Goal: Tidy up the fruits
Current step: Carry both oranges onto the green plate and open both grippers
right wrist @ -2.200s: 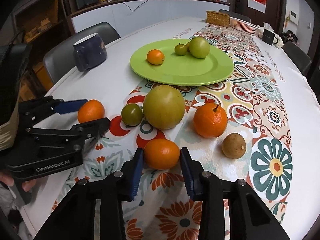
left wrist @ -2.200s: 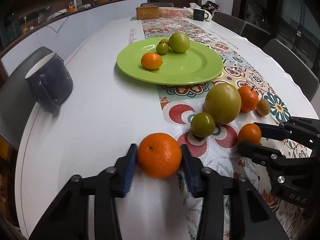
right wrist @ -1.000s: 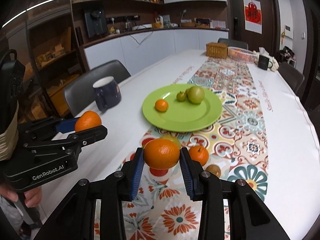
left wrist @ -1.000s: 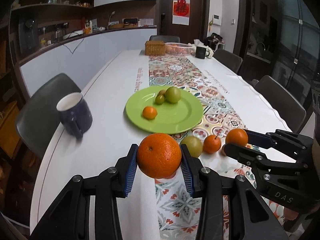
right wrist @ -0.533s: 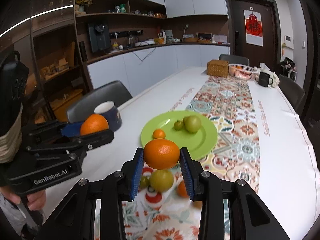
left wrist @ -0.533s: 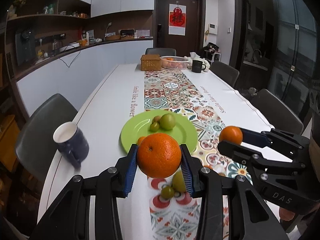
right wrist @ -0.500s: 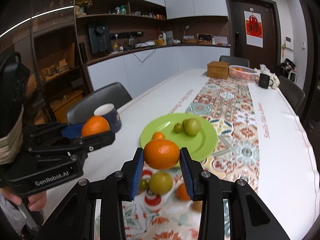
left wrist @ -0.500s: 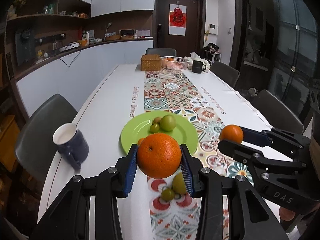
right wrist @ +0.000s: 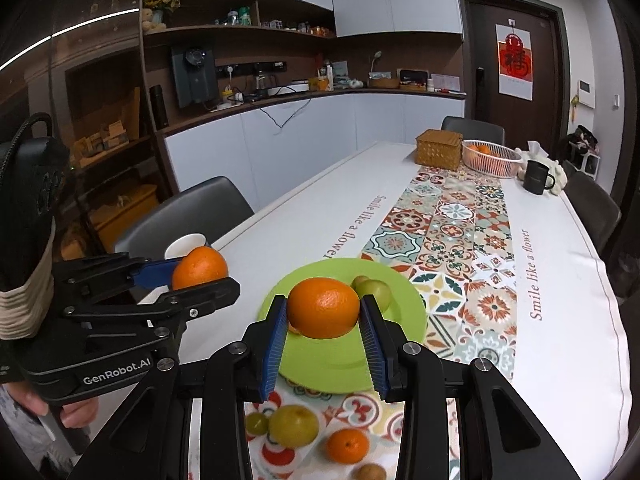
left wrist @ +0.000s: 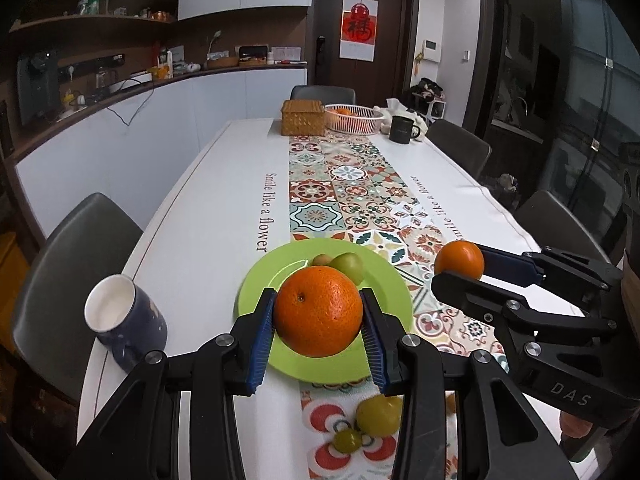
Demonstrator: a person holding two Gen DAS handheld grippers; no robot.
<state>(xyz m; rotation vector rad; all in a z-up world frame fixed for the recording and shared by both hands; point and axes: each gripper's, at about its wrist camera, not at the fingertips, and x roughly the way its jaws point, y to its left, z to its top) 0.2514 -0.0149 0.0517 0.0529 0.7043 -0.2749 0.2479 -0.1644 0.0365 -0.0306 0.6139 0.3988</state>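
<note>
Under both your grippers runs the long white table [left wrist: 224, 216] with its patterned tile runner [right wrist: 452, 232], the near end of each cut off by the gripper bodies. Ahead of and below both sets of fingers sits the green plate [left wrist: 260, 280]; your held fruit covers much of it in either view. Your left gripper [left wrist: 319, 334] is clamped on a large orange [left wrist: 318, 312], blue pads touching both its sides, held in the air above the plate's near half. Your right gripper [right wrist: 323, 330] is likewise closed on a smaller orange [right wrist: 323, 307], above the plate. Just past that fruit, on the plate, a green fruit [right wrist: 376, 292] shows with a small brownish one beside it, both partly hidden; a sliver of orange peeks out at the held fruit's lower left, too little to identify. Left of your left gripper stands a dark blue mug [left wrist: 124, 328]. Below your right gripper's fingers, on the runner, lie a yellow-green fruit [right wrist: 293, 425], a small green fruit [right wrist: 256, 422], a mandarin [right wrist: 347, 445] and a brown kiwi-like fruit [right wrist: 370, 472], cut by the frame edge. At the table's far end stand a wicker box [left wrist: 303, 117], a white basket of oranges [left wrist: 352, 118] and a black mug [left wrist: 401, 129].
</note>
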